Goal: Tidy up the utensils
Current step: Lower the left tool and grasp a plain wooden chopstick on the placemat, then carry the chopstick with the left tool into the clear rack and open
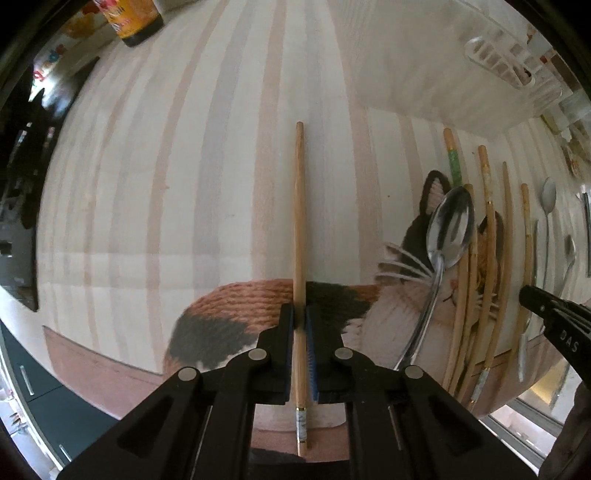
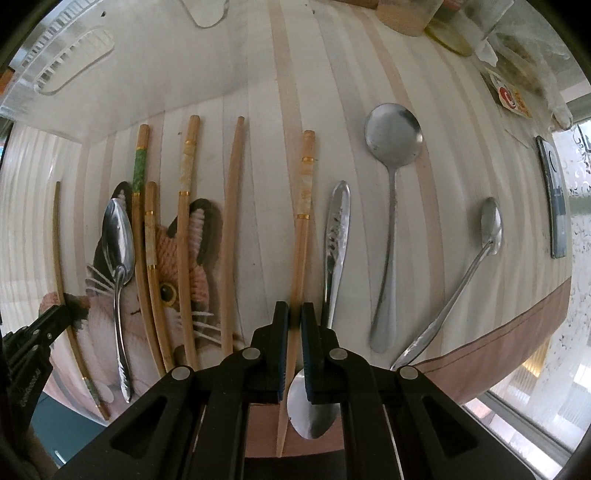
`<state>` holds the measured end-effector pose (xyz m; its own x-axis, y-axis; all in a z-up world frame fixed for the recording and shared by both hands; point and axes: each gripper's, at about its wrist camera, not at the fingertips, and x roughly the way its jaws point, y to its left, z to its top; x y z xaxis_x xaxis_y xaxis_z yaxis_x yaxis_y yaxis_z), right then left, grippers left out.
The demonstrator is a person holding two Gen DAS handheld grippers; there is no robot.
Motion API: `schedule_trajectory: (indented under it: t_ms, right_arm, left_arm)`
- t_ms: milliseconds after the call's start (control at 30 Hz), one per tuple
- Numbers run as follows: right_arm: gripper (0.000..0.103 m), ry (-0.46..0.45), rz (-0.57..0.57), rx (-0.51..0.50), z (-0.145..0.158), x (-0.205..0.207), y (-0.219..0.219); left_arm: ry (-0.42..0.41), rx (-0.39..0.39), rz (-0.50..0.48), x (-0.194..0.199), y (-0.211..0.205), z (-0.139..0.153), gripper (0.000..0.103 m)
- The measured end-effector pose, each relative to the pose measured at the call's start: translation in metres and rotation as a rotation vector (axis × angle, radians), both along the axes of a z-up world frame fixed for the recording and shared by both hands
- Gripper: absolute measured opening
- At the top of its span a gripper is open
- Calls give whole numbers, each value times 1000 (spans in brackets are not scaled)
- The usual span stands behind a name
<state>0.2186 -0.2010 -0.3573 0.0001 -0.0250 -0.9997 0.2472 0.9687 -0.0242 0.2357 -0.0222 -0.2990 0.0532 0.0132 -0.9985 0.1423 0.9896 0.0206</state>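
Observation:
My left gripper [image 1: 299, 314] is shut on a plain wooden chopstick [image 1: 300, 206] that points away along the striped tablecloth [image 1: 184, 184]. My right gripper [image 2: 291, 314] is shut on a gold-banded chopstick [image 2: 303, 206]; a spoon [image 2: 334, 236] lies just right of it, its bowl under the right finger. Several more chopsticks [image 2: 186, 229] and a spoon [image 2: 119, 236] lie left of it on the cat picture [image 2: 173, 288]. A large round spoon [image 2: 392, 140] and a long spoon [image 2: 491, 225] lie to the right. In the left wrist view the same pile of chopsticks [image 1: 487, 229] lies to the right.
A clear plastic utensil tray [image 2: 66, 62] stands at the back left, also in the left wrist view [image 1: 502, 62]. A bottle [image 1: 133, 22] stands at the far left. Jars and packets [image 2: 509, 92] sit at the back right. The table edge and a window [image 2: 535, 387] are right.

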Motion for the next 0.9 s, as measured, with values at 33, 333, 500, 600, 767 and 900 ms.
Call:
schedule_trajectory:
  t_ms: [33,333,500,600,767,900]
  right_arm:
    - [7,-10,0,13,3,-3,1]
    - [7,-162,8,100,70,-21,-15]
    - [7,-277,7,168,128,-10,-37]
    - [7,-337,20,224,162,12,-47]
    - [7,-415,52,263,202,62,-56]
    - [7,-410,62,281,201,112,-57]
  left_arm:
    - [-21,13,0,-2,0,5,4]
    - [-190,10,73,-7,-2,85,4]
    - [-282,-34,82,3,1,146,4]
    - [-308,-95,87,16,-3,173,4]
    - [-320,-190,91,58,-27,205,4]
    - [-281,-241,88,104,-48,206,4]
